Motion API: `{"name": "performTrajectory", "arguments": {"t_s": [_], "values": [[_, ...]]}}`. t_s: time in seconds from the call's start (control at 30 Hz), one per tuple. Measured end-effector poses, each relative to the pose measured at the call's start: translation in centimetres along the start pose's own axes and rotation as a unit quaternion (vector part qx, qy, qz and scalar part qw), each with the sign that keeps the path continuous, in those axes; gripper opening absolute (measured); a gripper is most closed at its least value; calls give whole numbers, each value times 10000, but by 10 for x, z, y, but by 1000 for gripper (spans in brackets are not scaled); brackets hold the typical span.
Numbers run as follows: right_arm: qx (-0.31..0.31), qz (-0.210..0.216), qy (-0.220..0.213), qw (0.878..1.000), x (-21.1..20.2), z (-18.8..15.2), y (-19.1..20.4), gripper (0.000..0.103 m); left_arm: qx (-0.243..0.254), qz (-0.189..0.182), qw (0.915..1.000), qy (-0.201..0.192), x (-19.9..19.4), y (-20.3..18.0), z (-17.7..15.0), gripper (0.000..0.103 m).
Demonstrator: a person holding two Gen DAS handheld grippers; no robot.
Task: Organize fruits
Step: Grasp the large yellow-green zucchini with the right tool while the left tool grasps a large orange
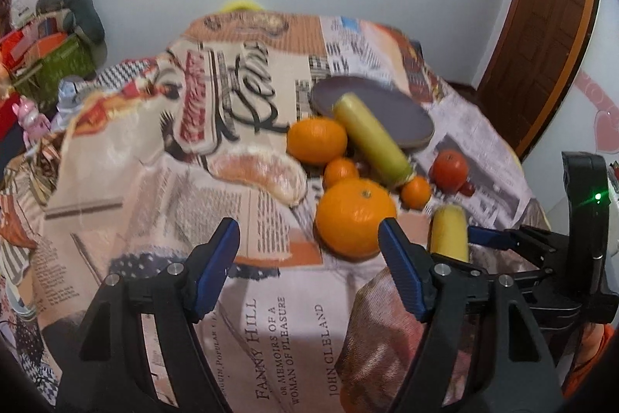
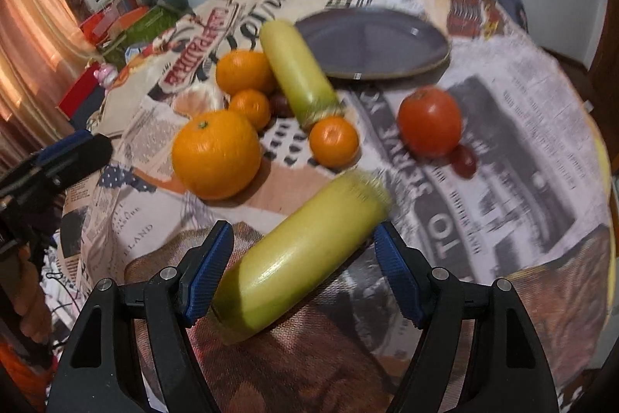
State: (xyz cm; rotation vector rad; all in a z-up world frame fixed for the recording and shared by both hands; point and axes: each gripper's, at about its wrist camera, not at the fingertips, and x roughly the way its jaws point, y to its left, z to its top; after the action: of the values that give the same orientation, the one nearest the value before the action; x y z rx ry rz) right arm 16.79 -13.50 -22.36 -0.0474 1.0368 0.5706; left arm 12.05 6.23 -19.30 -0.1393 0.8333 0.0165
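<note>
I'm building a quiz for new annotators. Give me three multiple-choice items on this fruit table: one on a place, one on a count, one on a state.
1. Where does the near corn cob lie?
A. on the plate
B. between the right gripper's fingers
C. on the tomato

2. How many oranges, large and small, show?
A. two
B. four
C. six

3. What is on the purple plate?
A. nothing
B. a tomato
C. an orange

Key: 1 B, the cob lies across the open right gripper. 2 B, two large and two small show in the right wrist view. 3 A, its surface is bare; the tomato sits on the cloth.
</note>
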Motion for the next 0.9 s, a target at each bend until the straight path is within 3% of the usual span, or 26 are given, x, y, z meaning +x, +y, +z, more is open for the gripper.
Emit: {"name": "performTrajectory", "arguments": {"t_s": [0.2, 0.37, 0.47, 0.6, 0.9], "values": [[19, 86, -36, 10000, 2, 2, -6, 69, -39, -74, 9993, 376, 22, -3, -6, 87], [-290, 28, -38, 9996, -7, 3, -13, 47, 143, -17, 9988, 476, 31, -10, -4, 92], [-429, -73, -14, 9991, -12, 2, -22, 39, 219, 11, 9984, 525, 39, -14, 3, 93], [-424, -320, 52, 9986, -15, 1, -38, 37, 214, -32, 9983, 549, 47, -19, 12, 93], [-278, -48, 89, 9996, -7, 6, -49, 40, 254, -99, 9965, 793, 74, -31, 15, 93]]}}
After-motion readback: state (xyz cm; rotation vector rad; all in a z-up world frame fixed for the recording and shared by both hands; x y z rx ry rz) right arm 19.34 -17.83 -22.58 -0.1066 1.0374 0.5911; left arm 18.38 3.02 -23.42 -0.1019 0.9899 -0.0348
